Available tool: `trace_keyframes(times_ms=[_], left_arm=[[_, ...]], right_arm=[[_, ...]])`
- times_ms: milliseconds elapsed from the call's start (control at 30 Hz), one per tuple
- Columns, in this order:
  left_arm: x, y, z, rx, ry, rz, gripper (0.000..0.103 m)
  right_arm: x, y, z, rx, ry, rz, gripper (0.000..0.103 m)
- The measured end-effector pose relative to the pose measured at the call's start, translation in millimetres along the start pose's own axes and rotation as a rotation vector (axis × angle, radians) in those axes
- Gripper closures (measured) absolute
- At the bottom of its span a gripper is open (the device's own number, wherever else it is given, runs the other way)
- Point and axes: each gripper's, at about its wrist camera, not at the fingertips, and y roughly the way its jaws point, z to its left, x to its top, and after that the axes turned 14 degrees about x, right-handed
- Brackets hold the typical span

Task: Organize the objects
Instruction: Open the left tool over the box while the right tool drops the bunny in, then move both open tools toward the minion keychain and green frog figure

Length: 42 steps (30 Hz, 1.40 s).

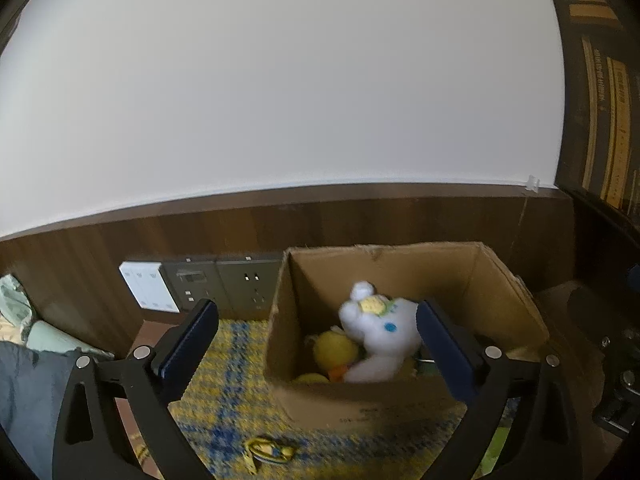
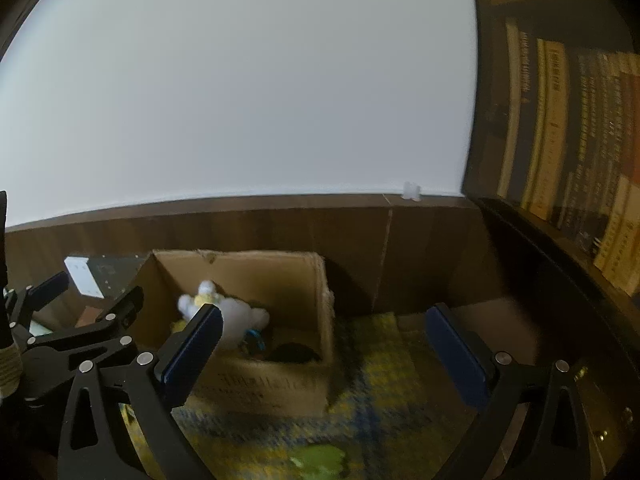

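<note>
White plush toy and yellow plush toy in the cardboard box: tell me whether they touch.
Touching. The left wrist view shows the white plush toy lying against the round yellow plush toy, no gap between them, inside the cardboard box.

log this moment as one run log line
left tongs open, empty | right tongs open, empty | white plush and yellow plush in box | yellow cord on cloth

Left tongs [image 1: 318,340], right tongs [image 2: 324,344] agape

A yellow-and-blue checked cloth [image 1: 224,404] is covering the supporting surface. A cardboard box [image 1: 360,400] is sitting directly on it. A small yellow cord [image 1: 266,451] is lying at the box's 7 o'clock. A green patch [image 2: 318,460], unidentifiable, is showing at 6 o'clock.
</note>
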Motion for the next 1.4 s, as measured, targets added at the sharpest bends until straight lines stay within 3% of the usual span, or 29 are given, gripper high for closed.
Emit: trace_keyframes(times_ms=[433,633,1000,1400], left_arm=[[-42,-22,-14,-0.009,0.022,0.028,0.000],[-62,-28,-21,0.001,0.064,0.027,0.000],[-102,-1,1,0.074,0.068,0.117,0.000],[-130,39,13,0.166,0.045,0.214,0.000]], right_arm=[[-37,-19,-12,-0.034,0.019,0.032,0.001],[-59,-9,-21,-0.032,0.048,0.095,0.001],[-101,19,-9,-0.006,0.101,0.200,0.001],[-133,59,-14,-0.060,0.159,0.336,0.001]])
